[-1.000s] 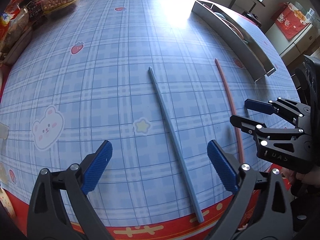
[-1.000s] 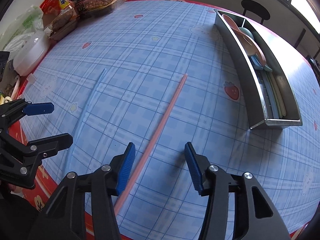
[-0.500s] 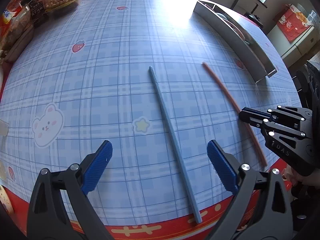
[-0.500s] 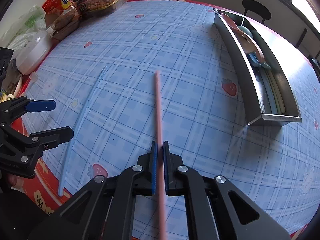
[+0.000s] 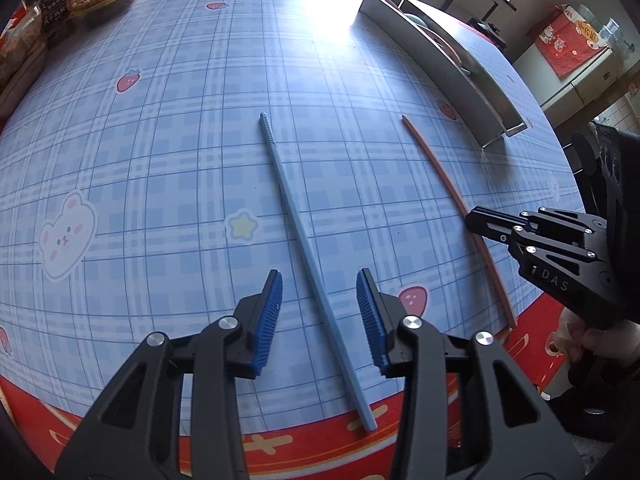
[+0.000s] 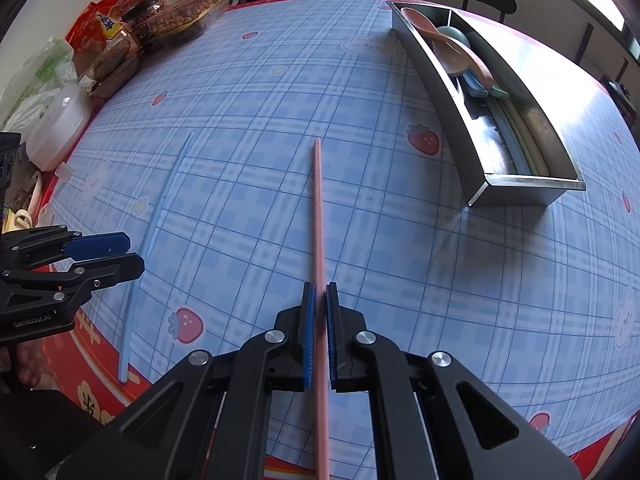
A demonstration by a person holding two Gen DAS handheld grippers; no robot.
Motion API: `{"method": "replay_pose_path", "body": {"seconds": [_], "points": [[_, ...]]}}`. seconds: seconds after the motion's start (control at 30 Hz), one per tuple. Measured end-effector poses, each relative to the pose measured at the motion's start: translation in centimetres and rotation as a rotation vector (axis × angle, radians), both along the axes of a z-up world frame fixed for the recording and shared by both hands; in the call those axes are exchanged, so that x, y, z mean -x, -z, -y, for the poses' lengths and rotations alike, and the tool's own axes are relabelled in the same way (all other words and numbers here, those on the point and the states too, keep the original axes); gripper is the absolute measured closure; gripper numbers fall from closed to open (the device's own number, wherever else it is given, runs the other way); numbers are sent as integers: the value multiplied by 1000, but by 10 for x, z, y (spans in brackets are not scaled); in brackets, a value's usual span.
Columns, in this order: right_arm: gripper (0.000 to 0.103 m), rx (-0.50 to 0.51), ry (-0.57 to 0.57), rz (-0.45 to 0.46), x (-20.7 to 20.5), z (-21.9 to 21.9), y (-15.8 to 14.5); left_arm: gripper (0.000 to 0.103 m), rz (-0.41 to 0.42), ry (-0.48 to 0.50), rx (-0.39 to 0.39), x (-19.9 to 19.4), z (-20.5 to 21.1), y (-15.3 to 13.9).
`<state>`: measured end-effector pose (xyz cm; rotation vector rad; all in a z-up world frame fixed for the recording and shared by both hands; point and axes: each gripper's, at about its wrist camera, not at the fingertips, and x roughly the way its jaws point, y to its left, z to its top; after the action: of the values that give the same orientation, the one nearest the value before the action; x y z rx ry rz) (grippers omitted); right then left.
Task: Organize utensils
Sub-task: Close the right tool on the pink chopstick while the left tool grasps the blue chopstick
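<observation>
Right wrist: right gripper (image 6: 319, 300) jaws clamp pink chopstick (image 6: 317, 216) | left gripper (image 5: 319, 286) jaws closing, astride blue chopstick (image 5: 296, 224)

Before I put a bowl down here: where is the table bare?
Bare cloth lies between the blue chopstick and the snack packets, and between the pink chopstick and the metal tray. The snack corner is crowded.

Each camera sits on its own tool and looks steeply down, close over the worktop (image 5: 168, 152). Both views share the blue stick (image 5: 304, 248), the pink stick (image 6: 318, 216) and the metal tray (image 6: 444, 92).
</observation>
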<state>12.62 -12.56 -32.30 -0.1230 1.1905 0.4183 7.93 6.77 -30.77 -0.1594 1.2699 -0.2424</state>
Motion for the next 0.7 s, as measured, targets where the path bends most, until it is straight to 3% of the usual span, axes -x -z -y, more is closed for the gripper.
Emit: {"method": "replay_pose_path", "body": {"seconds": [0.27, 0.4, 0.7], "points": [[97, 24, -3, -30, 6, 0, -1, 69, 3, 20, -30, 0, 11, 4], [97, 40, -8, -38, 7, -2, -1, 80, 7, 36, -68, -1, 17, 5], [97, 50, -14, -36, 7, -3, -2, 89, 16, 30, -81, -2, 12, 7]]}}
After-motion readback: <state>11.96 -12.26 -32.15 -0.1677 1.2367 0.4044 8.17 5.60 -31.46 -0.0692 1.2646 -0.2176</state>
